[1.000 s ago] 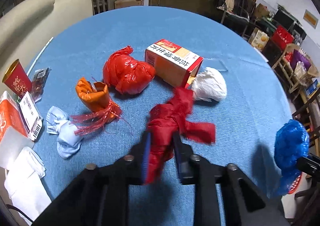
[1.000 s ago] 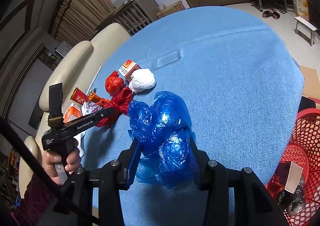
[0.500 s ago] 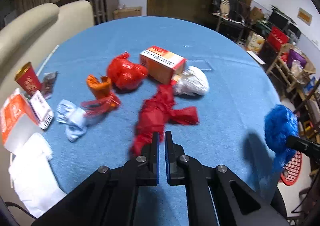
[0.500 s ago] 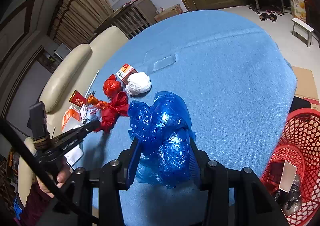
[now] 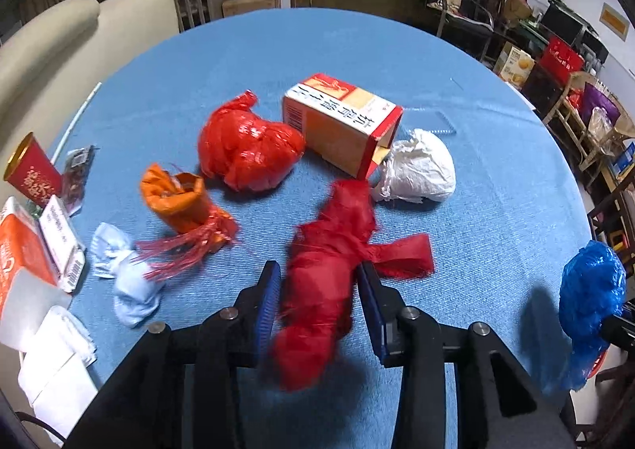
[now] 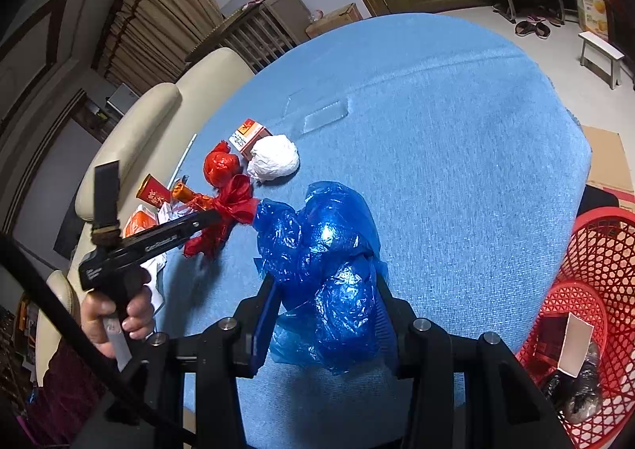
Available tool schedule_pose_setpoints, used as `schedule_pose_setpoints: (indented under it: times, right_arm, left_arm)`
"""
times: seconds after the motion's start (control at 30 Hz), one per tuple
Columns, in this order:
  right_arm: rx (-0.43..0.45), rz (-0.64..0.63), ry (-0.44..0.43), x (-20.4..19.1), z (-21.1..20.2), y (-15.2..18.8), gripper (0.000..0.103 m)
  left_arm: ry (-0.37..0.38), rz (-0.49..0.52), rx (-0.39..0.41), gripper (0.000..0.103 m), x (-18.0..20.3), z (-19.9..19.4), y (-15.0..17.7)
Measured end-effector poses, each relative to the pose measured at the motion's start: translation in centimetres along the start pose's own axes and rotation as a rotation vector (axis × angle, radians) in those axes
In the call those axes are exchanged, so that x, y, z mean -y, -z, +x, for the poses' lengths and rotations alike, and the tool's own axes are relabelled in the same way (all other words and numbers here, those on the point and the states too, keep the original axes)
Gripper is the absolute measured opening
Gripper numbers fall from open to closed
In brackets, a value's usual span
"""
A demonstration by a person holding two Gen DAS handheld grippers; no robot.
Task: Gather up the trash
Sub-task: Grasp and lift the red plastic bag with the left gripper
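A knotted red plastic bag [image 5: 329, 262] lies on the blue tablecloth [image 5: 476, 179]. My left gripper [image 5: 318, 268] straddles its near end, and its jaws are opening with the bag between them. The pads [image 5: 268, 290] stand beside the bag without squeezing it. In the right wrist view the left gripper [image 6: 210, 216] reaches the same red bag [image 6: 234, 203]. My right gripper [image 6: 325, 282] is shut on a crumpled blue plastic bag [image 6: 329, 258], held above the table near its edge. That blue bag [image 5: 591, 290] shows at the right in the left wrist view.
Behind the red bag lie a round red bag [image 5: 246, 147], a red-and-white carton [image 5: 341, 119], a white wad [image 5: 420, 167] and an orange wrapper [image 5: 178, 199]. Boxes, a red cup [image 5: 31, 171] and tissues sit at the left. A red mesh basket [image 6: 587, 270] stands beside the table.
My left gripper let go of the red bag and drew back shut. It has now come forward again with its jaws apart around the bag. The right gripper and the blue bag stayed put.
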State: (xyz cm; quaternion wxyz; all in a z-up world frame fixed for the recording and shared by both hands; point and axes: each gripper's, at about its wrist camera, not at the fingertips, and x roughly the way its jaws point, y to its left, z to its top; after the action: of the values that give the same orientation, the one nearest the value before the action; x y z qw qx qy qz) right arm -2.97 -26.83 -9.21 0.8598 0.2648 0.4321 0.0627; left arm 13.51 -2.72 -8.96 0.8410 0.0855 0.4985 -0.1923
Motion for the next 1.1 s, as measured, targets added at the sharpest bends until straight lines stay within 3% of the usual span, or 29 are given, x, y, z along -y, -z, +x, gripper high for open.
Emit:
schedule_pose_setpoints:
  times: [0.33, 0.7, 0.97, 1.1]
  right_arm:
    - [0.001, 0.0, -0.003, 0.0, 0.2, 0.0, 0.048]
    - [0.045, -0.008, -0.002, -0.2, -1.7, 0.2, 0.048]
    - [0.086, -0.043, 0.022, -0.6, -3.7, 0.3, 0.048]
    - [0.104, -0.055, 0.036, -0.8, -4.3, 0.4, 0.048]
  left_arm:
    - [-0.026, -0.006, 0.016, 0.032, 0.2, -0.3, 0.9]
    - [-0.051, -0.009, 0.126, 0.032, 2.8, -7.0, 3.9]
    - [-0.146, 0.056, 0.194, 0.032, 6.4, -10.5, 4.8]
    - [-0.15, 0.079, 0.2, 0.032, 8.0, -11.4, 5.1]
